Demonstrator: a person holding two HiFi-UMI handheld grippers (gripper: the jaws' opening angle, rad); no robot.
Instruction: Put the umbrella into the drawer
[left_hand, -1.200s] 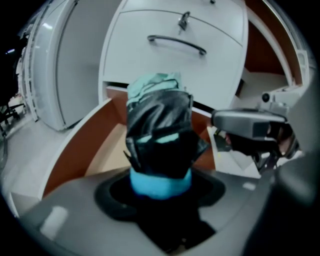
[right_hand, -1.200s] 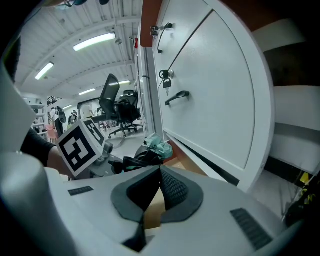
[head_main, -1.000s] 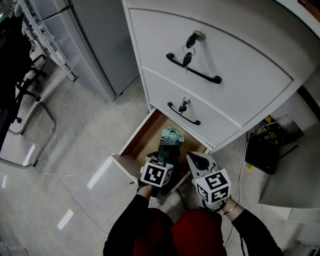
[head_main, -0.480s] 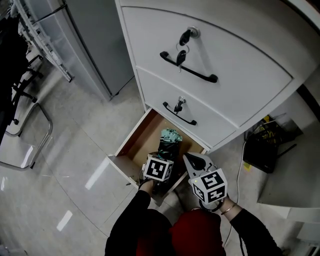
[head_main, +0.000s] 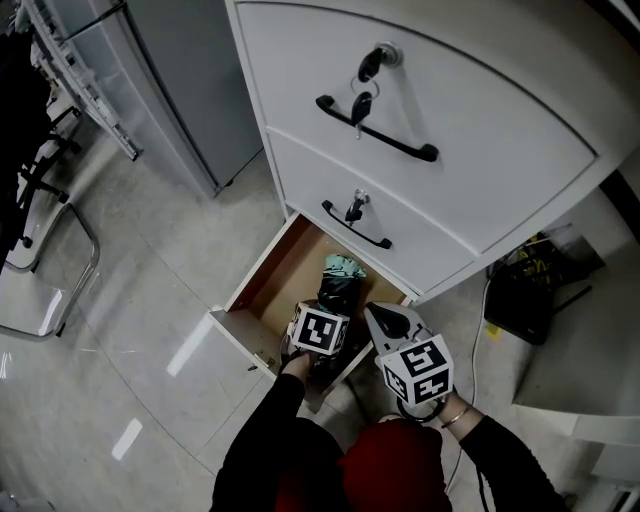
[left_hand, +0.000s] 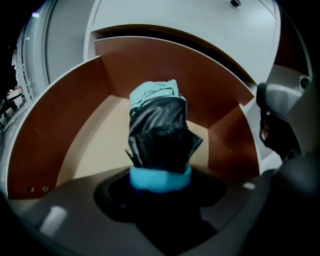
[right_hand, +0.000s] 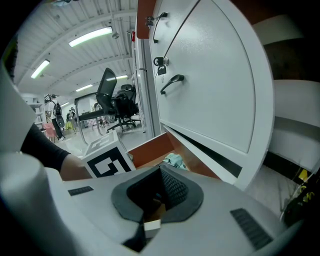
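The pale, glossy floor (head_main: 140, 300) spreads under everything. On it stands the white cabinet (head_main: 500, 140), which fills most of what I look down on. Its two upper drawer fronts are closed, each with a black handle (head_main: 380, 135).

The bottom drawer (head_main: 268, 282) is pulled out toward me. It has reddish-brown side walls and a lighter bottom, and its white front panel is nearest my knees.

The umbrella (left_hand: 159, 131) is folded into a short black bundle. It juts straight out from my left gripper (left_hand: 160, 184) into the drawer's opening, between the two side walls. Its mint-coloured end points toward the drawer's back, under the closed fronts. I cannot tell whether it touches the drawer's bottom.

My left jaws are clenched wide around the near end of the umbrella, where a bright blue band (left_hand: 161, 177) rings it. My left marker cube sits over the drawer's front edge.

My right gripper (head_main: 390, 322) hovers just beside the left one, at the drawer's right front corner. It is apart from the umbrella and points toward the cabinet. Its jaws are pressed together with nothing between them.

Smallest of all, a key (head_main: 362, 100) hangs in the lock above the upper handle. Another key (head_main: 354, 208) hangs above the lower handle.
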